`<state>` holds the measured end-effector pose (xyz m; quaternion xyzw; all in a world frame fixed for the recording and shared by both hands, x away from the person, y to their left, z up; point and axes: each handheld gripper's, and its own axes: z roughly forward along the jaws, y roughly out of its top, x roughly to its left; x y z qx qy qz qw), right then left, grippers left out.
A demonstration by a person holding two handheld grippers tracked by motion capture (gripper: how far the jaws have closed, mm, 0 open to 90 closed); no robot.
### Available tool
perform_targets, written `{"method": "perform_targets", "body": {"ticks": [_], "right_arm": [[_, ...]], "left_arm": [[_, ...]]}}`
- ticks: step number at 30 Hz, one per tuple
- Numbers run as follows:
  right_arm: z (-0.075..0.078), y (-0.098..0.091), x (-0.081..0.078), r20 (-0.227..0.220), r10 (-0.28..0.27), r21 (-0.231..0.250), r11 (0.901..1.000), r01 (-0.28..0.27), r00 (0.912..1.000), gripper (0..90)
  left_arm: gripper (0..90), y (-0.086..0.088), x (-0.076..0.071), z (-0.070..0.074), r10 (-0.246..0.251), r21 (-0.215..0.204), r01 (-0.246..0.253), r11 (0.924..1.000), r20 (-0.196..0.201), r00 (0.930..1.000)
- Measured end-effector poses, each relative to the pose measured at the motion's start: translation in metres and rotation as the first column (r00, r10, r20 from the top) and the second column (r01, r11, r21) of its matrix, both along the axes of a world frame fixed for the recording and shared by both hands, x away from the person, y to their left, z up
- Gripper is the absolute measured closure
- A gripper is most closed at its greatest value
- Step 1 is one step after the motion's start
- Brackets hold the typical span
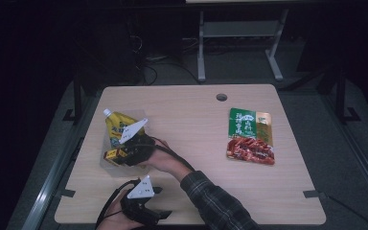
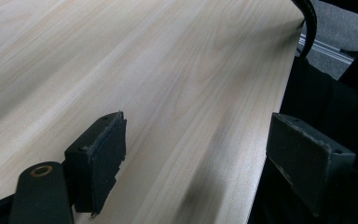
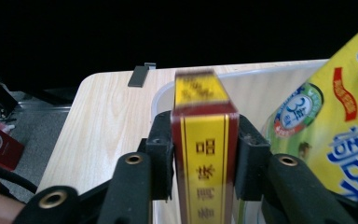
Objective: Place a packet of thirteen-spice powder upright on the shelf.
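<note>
Meanwhile, yellow-red box (image 3: pixel 204 154) is pinched betw. right gripper (image 3: pixel 204 161) pads, over clear bin (image 1: pixel 106 163), beside yellow pouch (image 1: pixel 117 125); left gripper (image 2: pixel 191 154) spread.

Yellow box (image 3: pixel 204 154) with dark red edges and red characters, yellow pouch (image 1: pixel 117 125) with white cap and blue lettering, green-and-red food packet (image 1: pixel 250 136), pale wood-grain surface (image 1: pixel 191 115), black hand-held gripper (image 3: pixel 204 161) pads, dark plaid sleeve (image 1: pixel 215 201).
</note>
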<state>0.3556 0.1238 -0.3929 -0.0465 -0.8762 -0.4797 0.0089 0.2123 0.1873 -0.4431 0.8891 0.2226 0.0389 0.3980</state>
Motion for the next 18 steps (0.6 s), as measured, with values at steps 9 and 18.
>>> {"method": "perform_targets", "body": {"ticks": [9,18], "right_arm": [[0.009,-0.008,-0.002,0.001,-0.016,0.015,0.9998,0.016,0.9999,55.2],[0.027,-0.038,-0.010,0.017,-0.046,0.014,0.9988,0.046,0.9988,45.3]], "left_arm": [[19.4,0.000,0.000,0.000,-0.002,0.000,0.002,1.0000,-0.002,1.0000],[19.3,-0.001,0.002,-0.001,-0.010,0.006,0.010,0.9999,0.002,0.9999]]}}
